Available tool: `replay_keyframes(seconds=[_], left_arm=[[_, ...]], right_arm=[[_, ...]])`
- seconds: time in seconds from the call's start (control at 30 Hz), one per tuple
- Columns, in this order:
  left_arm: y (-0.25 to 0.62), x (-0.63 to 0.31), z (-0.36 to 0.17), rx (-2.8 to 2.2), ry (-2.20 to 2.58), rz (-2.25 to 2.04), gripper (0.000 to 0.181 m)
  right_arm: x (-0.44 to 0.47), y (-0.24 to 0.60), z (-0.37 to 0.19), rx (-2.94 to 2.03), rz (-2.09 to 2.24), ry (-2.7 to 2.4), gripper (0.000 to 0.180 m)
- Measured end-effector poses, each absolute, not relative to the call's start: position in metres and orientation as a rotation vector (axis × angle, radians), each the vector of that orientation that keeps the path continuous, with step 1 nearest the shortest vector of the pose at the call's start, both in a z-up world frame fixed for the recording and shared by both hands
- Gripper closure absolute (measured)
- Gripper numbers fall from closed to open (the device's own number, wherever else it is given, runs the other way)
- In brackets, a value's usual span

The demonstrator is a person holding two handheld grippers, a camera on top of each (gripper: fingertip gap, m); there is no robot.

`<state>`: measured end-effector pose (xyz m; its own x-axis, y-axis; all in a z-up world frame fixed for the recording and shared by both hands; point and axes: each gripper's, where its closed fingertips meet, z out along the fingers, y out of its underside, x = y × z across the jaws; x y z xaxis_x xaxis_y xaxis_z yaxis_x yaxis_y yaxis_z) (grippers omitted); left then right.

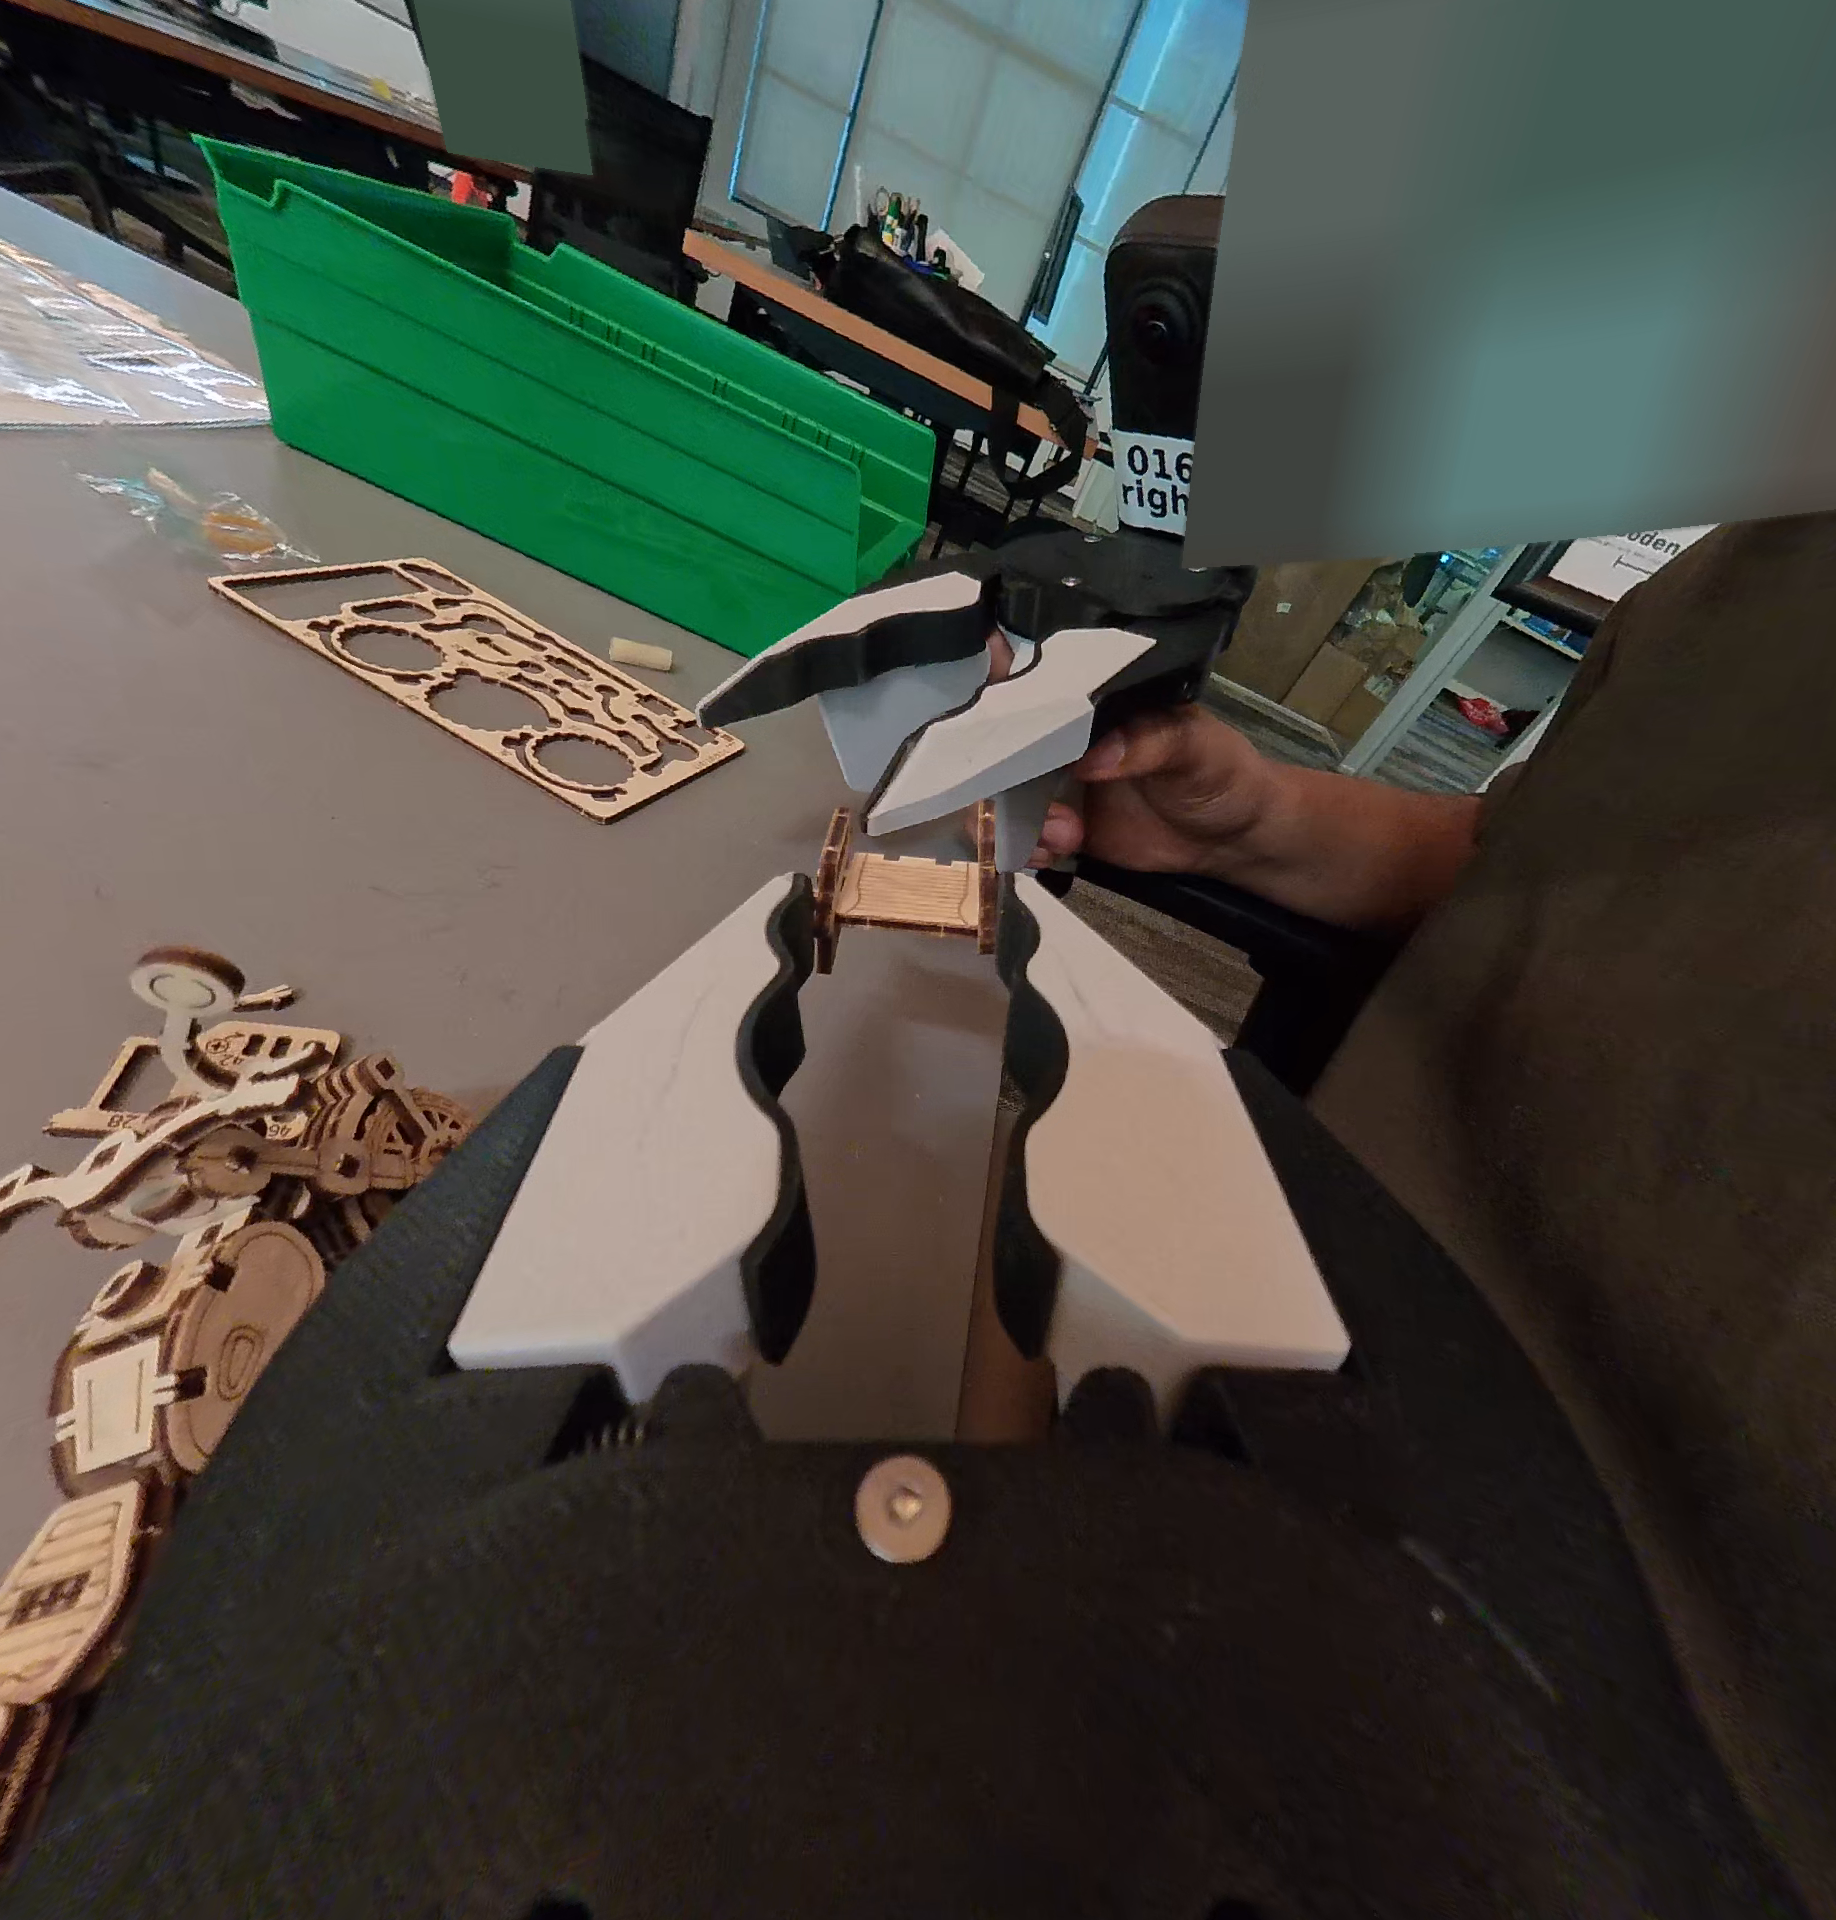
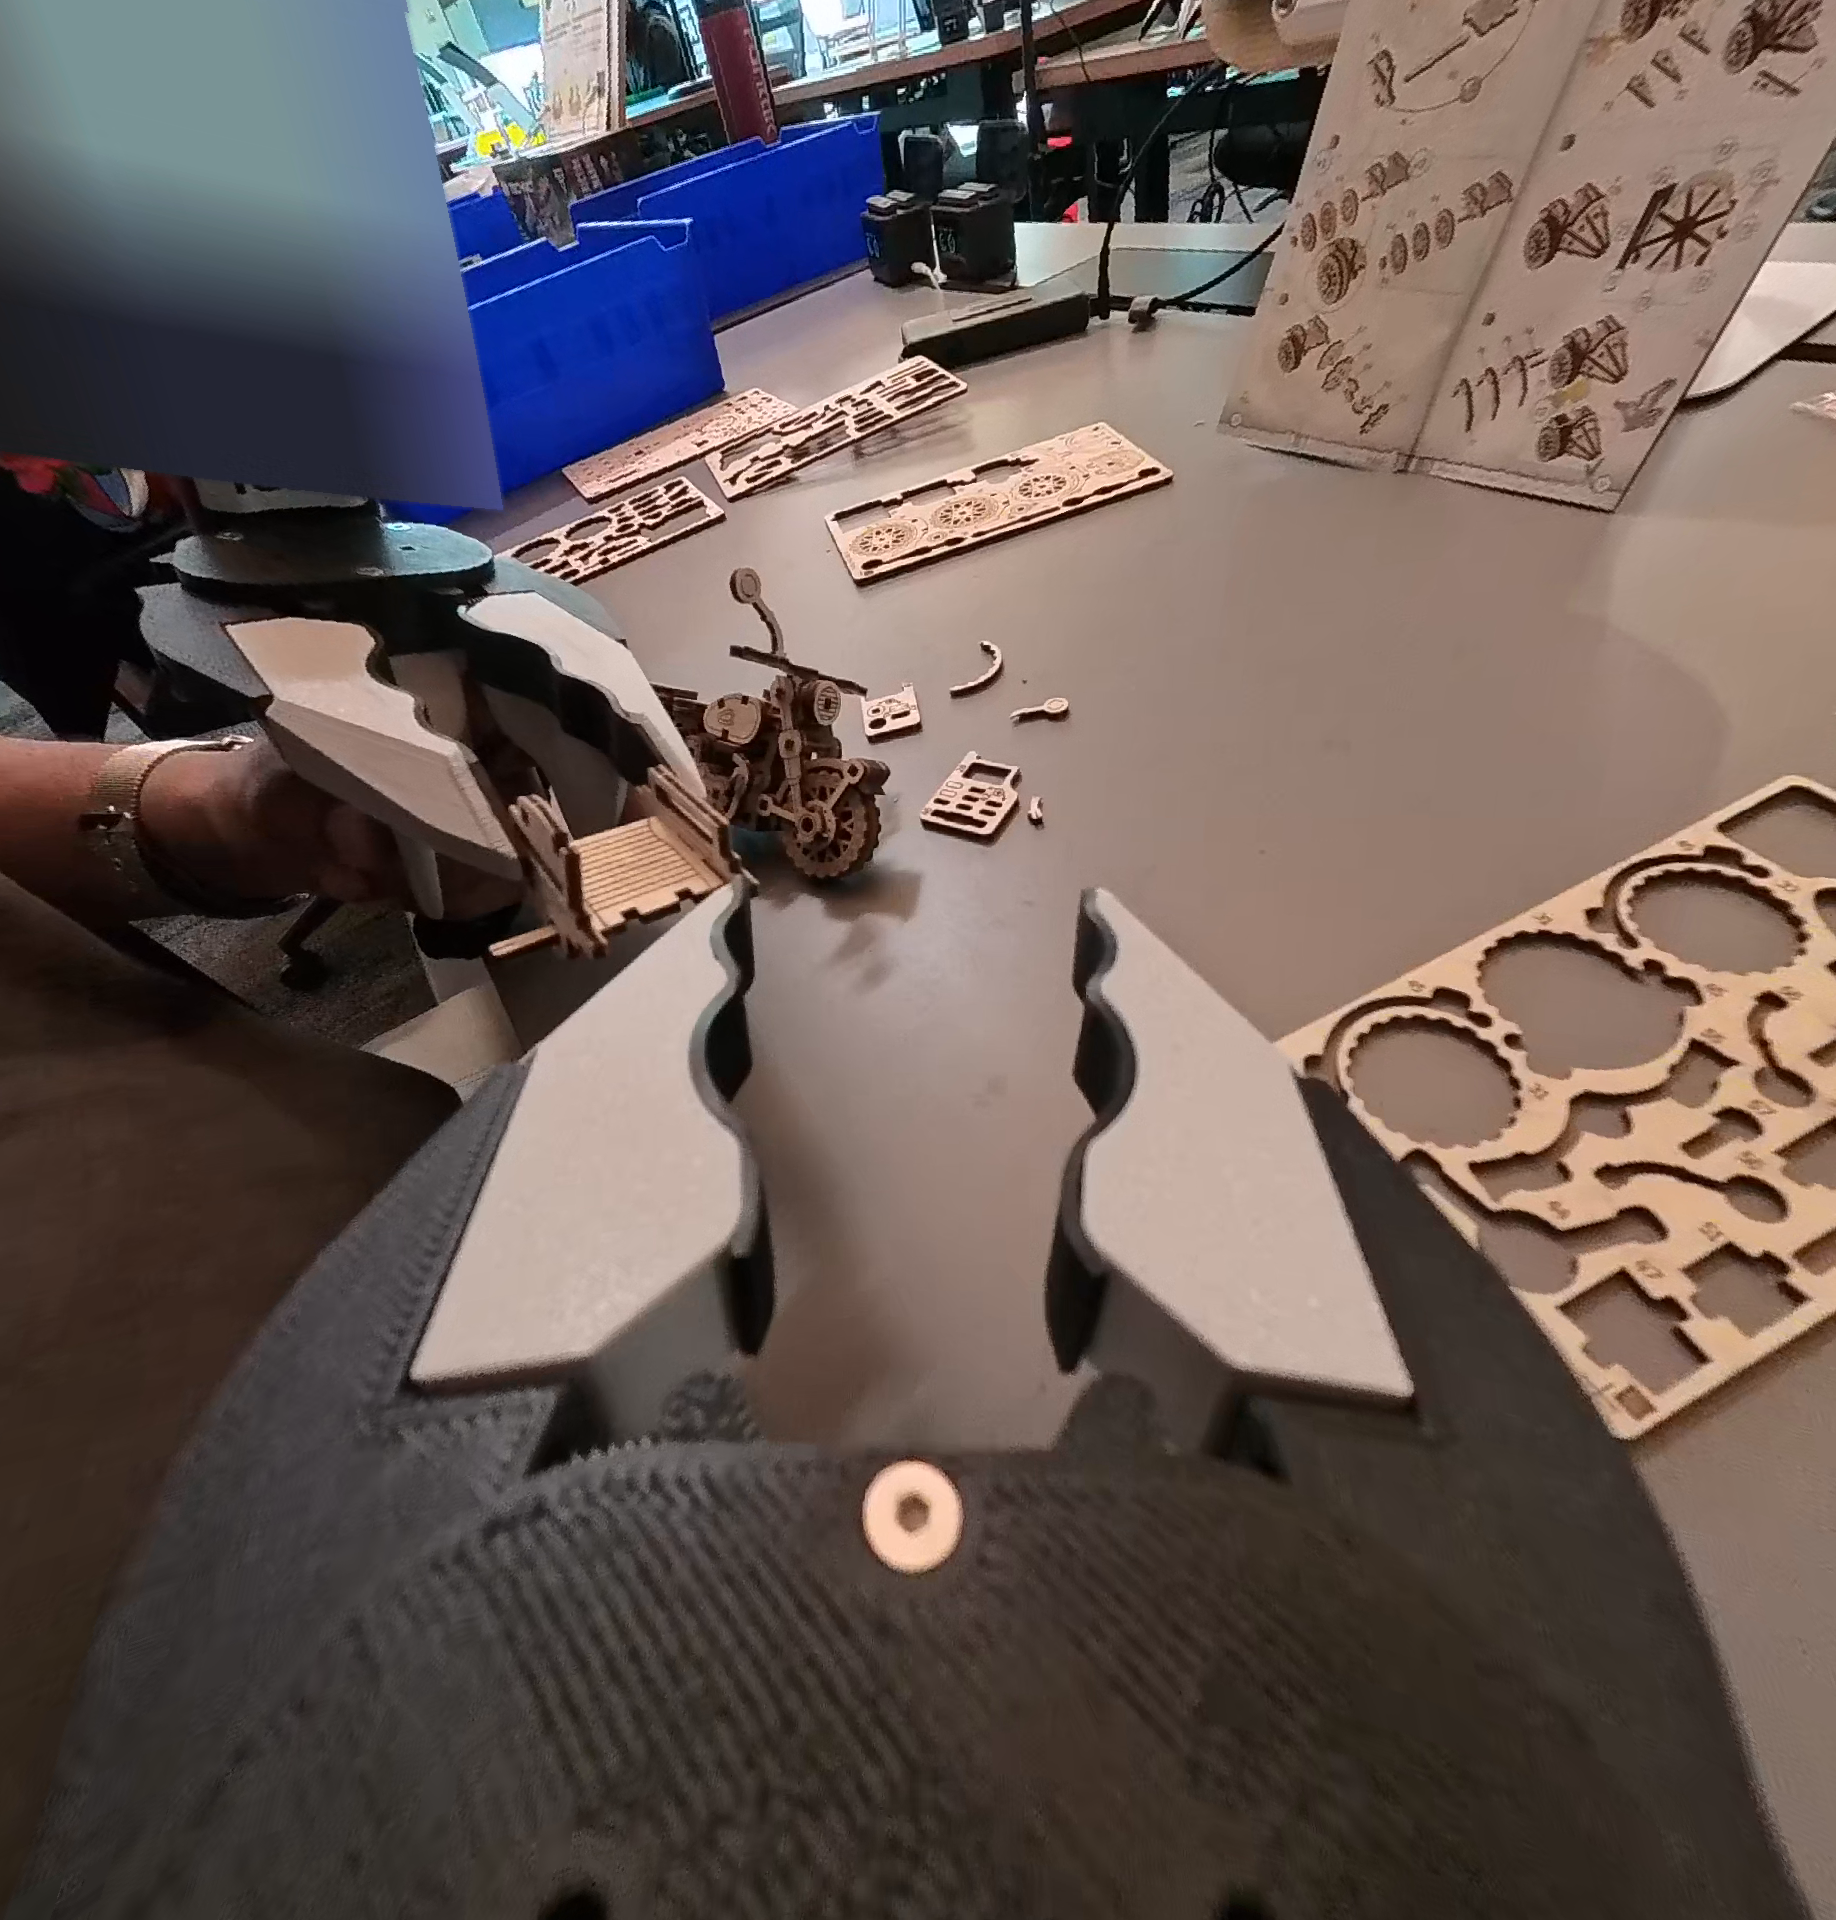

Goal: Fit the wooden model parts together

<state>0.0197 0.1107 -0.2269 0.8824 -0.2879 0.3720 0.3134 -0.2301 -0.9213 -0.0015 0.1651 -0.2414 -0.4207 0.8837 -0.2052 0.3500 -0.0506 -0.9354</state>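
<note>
Left gripper (image 1: 906, 914) clamped on a small wooden sub-assembly (image 1: 909, 891), a ribbed panel between two side plates, fingertips pressing those plates from outside and holding it above the grey table (image 1: 394, 831). Right gripper (image 2: 909, 914) spread wide, nothing between its fingers, left fingertip just beside the sub-assembly (image 2: 639, 868) in the right wrist view; tips hovering right over the same piece in the left wrist view. Beyond the sub-assembly, a part-built wooden motorcycle (image 2: 789, 758) on the table, loose cut pieces (image 2: 971, 795) just to its right. To the sub-assembly's right, an emptied punch-out sheet (image 2: 1641, 1091); farther back, more sheets (image 2: 997, 504).
</note>
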Motion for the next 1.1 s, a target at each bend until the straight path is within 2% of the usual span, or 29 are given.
replay_keyframes(seconds=[1.1], left_arm=[[0.1111, 0.0186, -0.2272, -1.711, -0.031, -0.568, 0.147]], right_arm=[[-0.0010, 0.1629, -0.2423, -1.311, 1.492, -1.769, 0.119]])
